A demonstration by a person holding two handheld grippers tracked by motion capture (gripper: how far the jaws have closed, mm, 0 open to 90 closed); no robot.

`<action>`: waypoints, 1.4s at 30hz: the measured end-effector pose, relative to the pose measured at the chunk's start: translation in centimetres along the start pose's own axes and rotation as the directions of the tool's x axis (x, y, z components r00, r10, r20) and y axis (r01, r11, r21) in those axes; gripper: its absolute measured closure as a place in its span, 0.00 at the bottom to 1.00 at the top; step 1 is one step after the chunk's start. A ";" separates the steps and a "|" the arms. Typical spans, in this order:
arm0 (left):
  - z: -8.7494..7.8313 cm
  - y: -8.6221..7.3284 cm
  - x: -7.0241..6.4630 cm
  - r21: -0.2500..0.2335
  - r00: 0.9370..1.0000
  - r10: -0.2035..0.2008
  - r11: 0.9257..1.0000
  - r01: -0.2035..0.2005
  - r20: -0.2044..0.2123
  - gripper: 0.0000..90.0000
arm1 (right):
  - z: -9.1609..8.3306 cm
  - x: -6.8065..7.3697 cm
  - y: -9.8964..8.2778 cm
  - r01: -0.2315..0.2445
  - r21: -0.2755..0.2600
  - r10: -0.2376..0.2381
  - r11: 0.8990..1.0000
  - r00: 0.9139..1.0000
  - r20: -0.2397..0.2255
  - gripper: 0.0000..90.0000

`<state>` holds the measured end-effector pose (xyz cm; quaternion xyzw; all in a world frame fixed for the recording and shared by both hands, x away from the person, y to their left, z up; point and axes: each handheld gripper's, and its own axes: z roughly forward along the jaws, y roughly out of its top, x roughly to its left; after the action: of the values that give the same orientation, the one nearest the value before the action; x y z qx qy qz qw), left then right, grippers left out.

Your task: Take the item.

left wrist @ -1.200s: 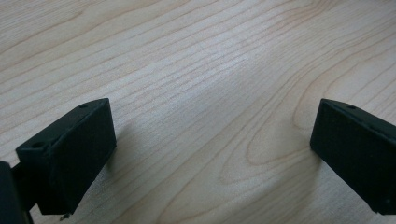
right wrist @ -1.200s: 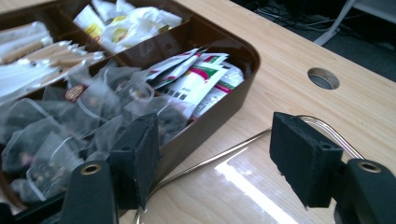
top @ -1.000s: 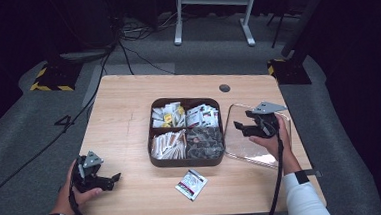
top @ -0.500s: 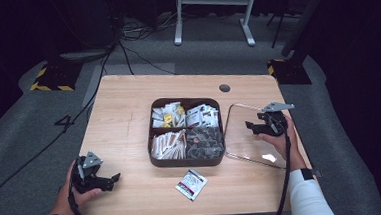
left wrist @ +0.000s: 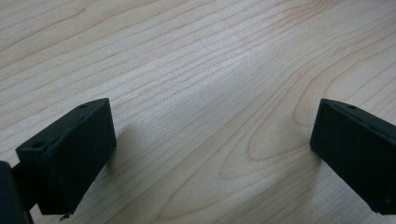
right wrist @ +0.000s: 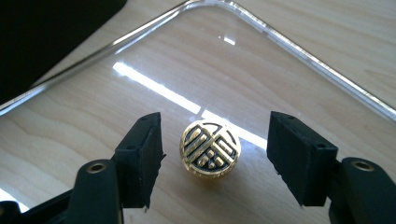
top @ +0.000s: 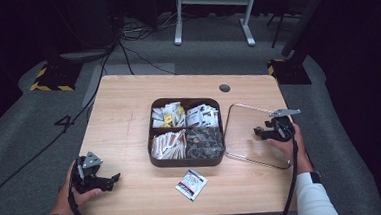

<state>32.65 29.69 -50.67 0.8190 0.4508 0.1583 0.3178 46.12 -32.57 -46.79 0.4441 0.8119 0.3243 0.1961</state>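
The right tongs (right wrist: 212, 161) are held released over the clear lid (top: 245, 134), jaws standing either side of the brass knob (right wrist: 210, 150) without touching it. The lid lies flat on the counter (top: 124, 116), right of the dark tray (top: 188, 161). For a sound grip, the tongs should be lowered squarely until the knob sits centred between both pads, then closed evenly; the glassy lid is judged liable to slip if caught off-centre. The left tongs (left wrist: 210, 154) are rested released near the left edge, nothing between them. Counted: one lid, one knob, one four-compartment tray, one loose sachet (top: 191, 184) on the near side.
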 end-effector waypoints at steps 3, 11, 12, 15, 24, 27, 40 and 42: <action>0.0 0.0 0.0 0.000 1.000 0.000 1.000 0.000 0.000 0.01 | 0.5 0.1 -0.3 0.023 0.036 -0.023 0.999 1.000 0.009 0.41; 0.0 0.0 0.0 0.000 1.000 0.000 1.000 0.000 0.000 0.01 | 0.9 -0.5 -0.8 -0.018 0.036 0.018 0.999 1.000 -0.009 0.44; 0.0 0.0 0.0 0.001 1.000 0.002 1.000 -0.002 0.000 0.01 | 1.0 -0.5 -0.8 -0.020 0.038 0.021 0.999 1.000 -0.007 0.45; 0.0 0.0 0.0 0.000 1.000 0.001 1.000 -0.001 0.000 0.01 | 1.2 -0.6 -1.0 -0.035 0.035 0.035 0.999 0.999 -0.008 0.45; 0.0 0.0 0.1 -0.002 1.000 0.011 1.000 -0.011 0.002 0.00 | 2.0 -0.4 -0.8 -0.031 0.025 0.032 0.999 0.999 -0.003 0.53; 0.0 0.0 0.1 -0.001 1.000 0.011 1.000 -0.011 0.001 0.00 | 2.0 -0.4 -0.8 -0.030 0.019 0.030 0.999 0.999 -0.017 0.58; 0.0 0.0 0.1 0.000 1.000 0.007 1.000 -0.007 0.002 0.01 | 1.9 -0.4 -0.8 -0.019 0.015 0.020 1.000 0.999 -0.036 0.66; 0.0 0.0 0.1 0.000 1.000 0.007 1.000 -0.007 0.002 0.01 | 1.9 -0.5 -0.8 -0.030 0.014 0.031 0.999 0.999 -0.040 0.66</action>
<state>32.69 29.75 -50.68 0.8206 0.4476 0.1587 0.3179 47.04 -32.66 -48.70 0.4510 0.8110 0.3307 0.1718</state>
